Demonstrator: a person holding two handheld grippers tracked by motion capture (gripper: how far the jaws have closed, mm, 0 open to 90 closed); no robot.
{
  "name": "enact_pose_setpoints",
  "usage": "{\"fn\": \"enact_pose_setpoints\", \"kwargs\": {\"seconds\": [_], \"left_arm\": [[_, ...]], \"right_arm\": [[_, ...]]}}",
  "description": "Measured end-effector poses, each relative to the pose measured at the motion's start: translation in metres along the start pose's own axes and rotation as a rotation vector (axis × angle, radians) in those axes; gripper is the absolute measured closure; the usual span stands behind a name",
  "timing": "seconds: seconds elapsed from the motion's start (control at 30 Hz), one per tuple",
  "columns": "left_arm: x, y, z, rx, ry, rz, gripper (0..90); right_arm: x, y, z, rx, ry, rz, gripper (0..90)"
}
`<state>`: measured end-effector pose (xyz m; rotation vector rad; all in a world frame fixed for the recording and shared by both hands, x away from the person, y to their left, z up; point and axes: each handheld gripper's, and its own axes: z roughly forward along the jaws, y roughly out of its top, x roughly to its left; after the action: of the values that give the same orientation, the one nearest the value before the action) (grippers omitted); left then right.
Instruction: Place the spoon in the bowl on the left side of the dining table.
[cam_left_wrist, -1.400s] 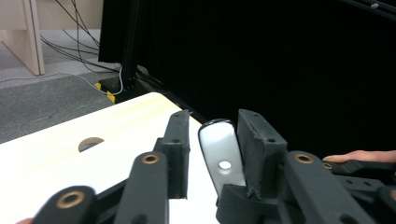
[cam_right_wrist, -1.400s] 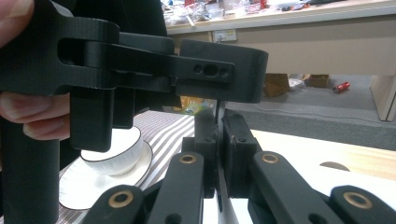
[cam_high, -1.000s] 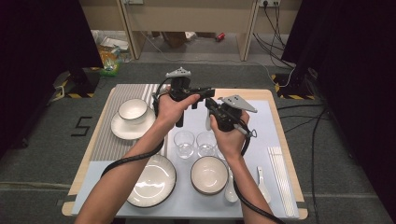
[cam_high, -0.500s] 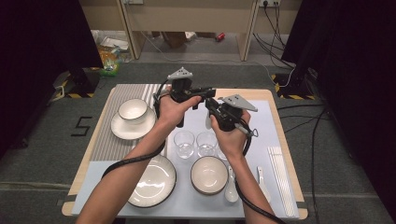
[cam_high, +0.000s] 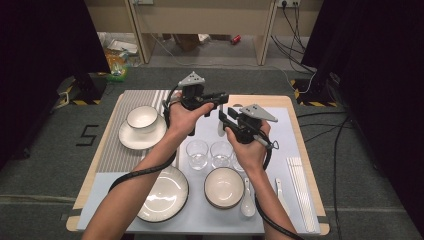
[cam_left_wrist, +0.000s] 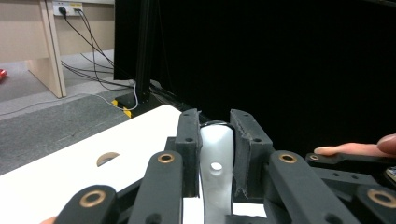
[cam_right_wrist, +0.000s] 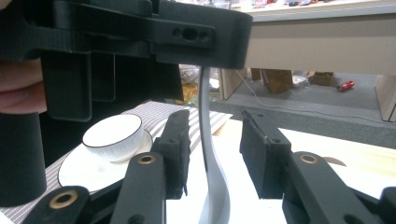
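Spoon (cam_left_wrist: 216, 172): a white ceramic spoon is being held up above the far middle of the table, handle end uppermost; its bowl is running off the bottom of both gripper views, so I cannot make out its lower end.
Spoon from above (cam_high: 220, 125): only a pale sliver is showing between the two tools; the rest is sitting behind the black jaws.
Left gripper (cam_high: 216, 98): its jaws are clamping the top of the handle, both pads pressing on it in the left gripper view (cam_left_wrist: 217, 140).
Right gripper (cam_right_wrist: 219, 154): its jaws have just been opening; they are standing apart with the handle (cam_right_wrist: 208, 154) between them, lying close against one pad and clear of the other. Whether it is touching that near pad is hard to tell.
Right gripper from above (cam_high: 226, 116): pointing toward the left tool, fingertips half hidden by its own body.
Table (cam_high: 287, 112): a pale mat is covering most of it; the near edge is being cut off by the frame.
Small bowl on plate (cam_high: 142, 118): sitting on the striped mat at far left, partly blocked by the left tool in the right gripper view (cam_right_wrist: 113, 136).
Two glasses (cam_high: 209, 153): standing side by side just before the hands; the right hand is overlapping their far side.
Second spoon (cam_high: 247, 204): lying beside the near bowl (cam_high: 223, 186), partly under the right forearm.
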<state>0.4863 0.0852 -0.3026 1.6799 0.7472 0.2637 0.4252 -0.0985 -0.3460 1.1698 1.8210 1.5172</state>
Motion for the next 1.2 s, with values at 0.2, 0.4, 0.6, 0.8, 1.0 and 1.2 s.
{"fn": "enact_pose_setpoints", "kwargs": {"seconds": [0.2, 0.4, 0.6, 0.8, 1.0, 1.2], "left_arm": [[0.004, 0.000, -0.008, -0.010, 0.014, -0.003, 73.1], [0.007, 0.001, -0.018, -0.026, 0.027, -0.006, 73.1], [0.011, 0.001, -0.026, -0.036, 0.042, -0.002, 73.1], [0.015, -0.001, -0.035, -0.044, 0.058, -0.004, 73.0], [0.020, -0.002, -0.045, -0.053, 0.073, -0.006, 73.0], [0.024, -0.003, -0.055, -0.067, 0.086, -0.012, 73.1]], "right_arm": [[-0.002, -0.003, -0.010, -0.002, 0.004, -0.001, 59.2], [-0.007, -0.005, -0.020, 0.002, -0.013, 0.002, 58.7], [-0.013, -0.011, -0.030, 0.007, -0.032, 0.017, 58.5], [-0.018, -0.016, -0.039, 0.004, -0.050, 0.017, 58.0], [-0.022, -0.022, -0.047, 0.012, -0.066, 0.026, 57.8], [-0.026, -0.029, -0.054, 0.016, -0.080, 0.029, 57.3]]}}
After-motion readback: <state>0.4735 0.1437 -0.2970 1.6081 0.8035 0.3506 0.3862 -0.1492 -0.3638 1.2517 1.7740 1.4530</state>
